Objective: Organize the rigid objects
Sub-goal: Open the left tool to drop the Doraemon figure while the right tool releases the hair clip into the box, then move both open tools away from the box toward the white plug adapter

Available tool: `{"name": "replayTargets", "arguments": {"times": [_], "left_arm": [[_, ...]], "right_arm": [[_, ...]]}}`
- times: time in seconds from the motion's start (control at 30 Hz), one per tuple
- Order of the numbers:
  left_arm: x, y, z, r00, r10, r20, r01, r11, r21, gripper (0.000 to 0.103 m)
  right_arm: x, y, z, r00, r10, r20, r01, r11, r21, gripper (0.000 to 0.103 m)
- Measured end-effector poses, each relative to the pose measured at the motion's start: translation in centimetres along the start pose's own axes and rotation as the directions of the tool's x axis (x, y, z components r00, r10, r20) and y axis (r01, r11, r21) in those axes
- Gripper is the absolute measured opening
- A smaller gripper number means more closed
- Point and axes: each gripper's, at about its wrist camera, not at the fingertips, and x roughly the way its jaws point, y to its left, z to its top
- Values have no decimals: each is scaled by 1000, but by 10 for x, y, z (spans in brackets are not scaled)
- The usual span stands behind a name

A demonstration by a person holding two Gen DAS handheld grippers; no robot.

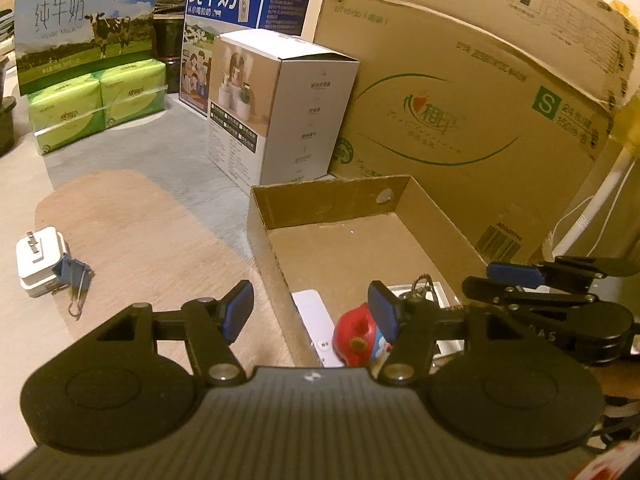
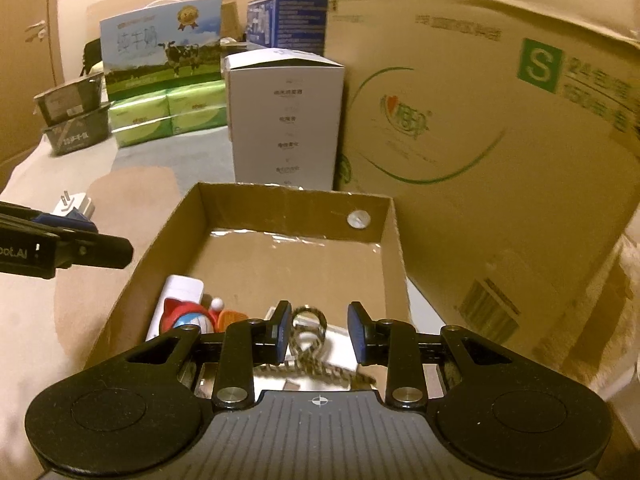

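Blue-padded left gripper (image 1: 314,310) stands open over the tray (image 1: 262,236) wall, gripping nothing. Right gripper (image 2: 319,330) stands open, narrowly, above a patterned clip (image 2: 310,330) in the tray, pads clear. Charger (image 1: 40,262) and binder clip (image 1: 76,280) lie outside, touching.

Readable stuff from my grippers: the green-and-blue milk carton (image 1: 86,28) says 纯牛奶 and PURE MILK, the blue milk box (image 1: 244,0) says 纯牛奶 too. The big cardboard box (image 1: 460,100) has a green S label (image 1: 547,104). Everything else is too blurry for me.
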Motion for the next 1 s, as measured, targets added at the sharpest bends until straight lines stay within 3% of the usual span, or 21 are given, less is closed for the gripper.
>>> {"name": "replayTargets", "arguments": {"times": [0.13,0.6,1.0], "left_arm": [[-14,-1,-9,1000,1,5,-1,1000,4,65],[-76,-12,-53,1000,-8,20,7,999,46,86],[-132,6,-90,999,-45,30,43,997,63,97]], "right_arm": [[-18,1,-7,1000,-10,10,9,999,44,35],[-80,37,-43,1000,-22,-11,23,991,133,75],[-127,78,-69,999,-32,-18,34,981,193,85]]}}
